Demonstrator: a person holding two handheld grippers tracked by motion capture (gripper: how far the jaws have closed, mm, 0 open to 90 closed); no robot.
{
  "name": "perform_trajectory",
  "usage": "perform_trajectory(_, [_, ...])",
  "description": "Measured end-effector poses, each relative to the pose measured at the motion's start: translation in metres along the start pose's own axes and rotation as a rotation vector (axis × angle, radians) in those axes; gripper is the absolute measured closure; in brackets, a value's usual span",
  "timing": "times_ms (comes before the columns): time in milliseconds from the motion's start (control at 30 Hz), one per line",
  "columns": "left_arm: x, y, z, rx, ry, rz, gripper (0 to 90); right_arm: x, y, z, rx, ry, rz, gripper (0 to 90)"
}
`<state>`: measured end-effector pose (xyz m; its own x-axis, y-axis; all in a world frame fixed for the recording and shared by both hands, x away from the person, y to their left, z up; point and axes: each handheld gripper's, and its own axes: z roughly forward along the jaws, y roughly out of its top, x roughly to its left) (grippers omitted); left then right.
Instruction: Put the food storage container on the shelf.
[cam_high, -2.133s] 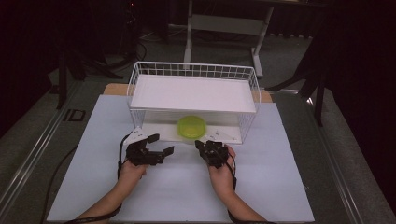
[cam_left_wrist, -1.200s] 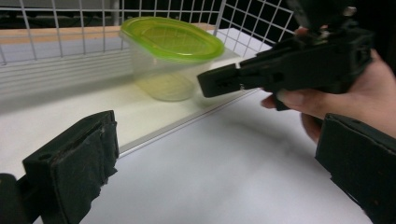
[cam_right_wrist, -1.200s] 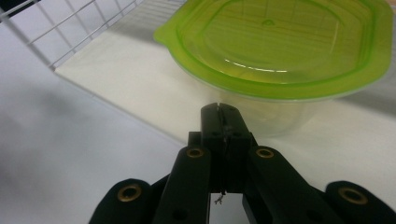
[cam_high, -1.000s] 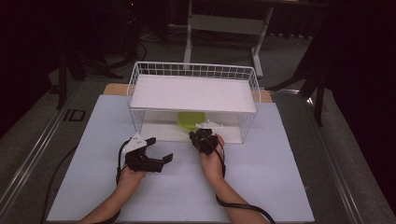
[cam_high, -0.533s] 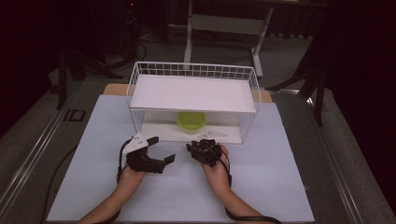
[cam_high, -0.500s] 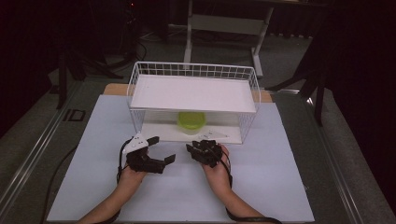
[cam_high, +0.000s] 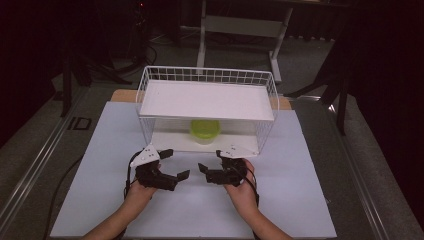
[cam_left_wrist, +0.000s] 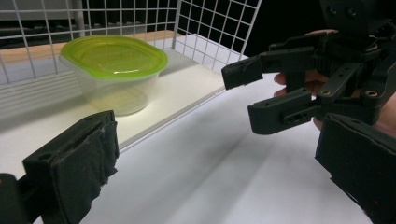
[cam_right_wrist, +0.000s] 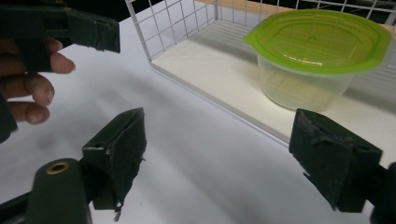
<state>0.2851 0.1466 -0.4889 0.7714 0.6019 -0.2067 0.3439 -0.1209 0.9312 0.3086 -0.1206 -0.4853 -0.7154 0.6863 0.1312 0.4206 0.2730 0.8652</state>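
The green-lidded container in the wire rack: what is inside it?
The container looks empty through its clear walls; the green lid is shut and hides the top from above. It stands on the rack's lower shelf.

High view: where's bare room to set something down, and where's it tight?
The rack's top shelf is bare. The white mat is free left and right of the rack and near the front edge. It is crowded under the shelf around the green-lidded container, and between left tongs and right tongs.

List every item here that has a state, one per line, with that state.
Left claw: open, empty, above the mat.
Right claw: open, empty, above the mat.
Clear container: upright, green lid on, on the rack's lower shelf.
Wire rack: upright, top shelf bare.
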Motion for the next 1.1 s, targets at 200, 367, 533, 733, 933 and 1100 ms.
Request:
perform_trajectory(200, [-0.003,0.003,-0.009,0.001,-0.019,0.005,0.3,-0.004,-0.004,-0.016,-0.008,-0.005,-0.016,14.3])
perform_trajectory(367, [-0.003,0.001,-0.02,0.006,-0.012,-0.001,0.3,-0.011,-0.007,-0.036,-0.029,-0.002,-0.01,14.3])
perform_trajectory(533, [-0.004,-0.003,-0.029,0.013,-0.022,-0.014,0.3,-0.017,-0.01,-0.053,-0.05,0.0,0.0,14.4])
perform_trajectory(733, [-0.004,-0.007,-0.038,0.019,-0.021,-0.018,0.4,-0.025,-0.017,-0.07,-0.058,-0.004,0.0,14.6])
perform_trajectory(933, [-0.002,-0.012,-0.048,0.023,-0.01,-0.029,0.3,-0.029,-0.022,-0.087,-0.076,-0.012,0.0,14.6])
perform_trajectory(1100, [0.0,-0.019,-0.058,0.026,0.003,-0.038,0.3,-0.031,-0.03,-0.097,-0.067,-0.021,-0.002,14.6])
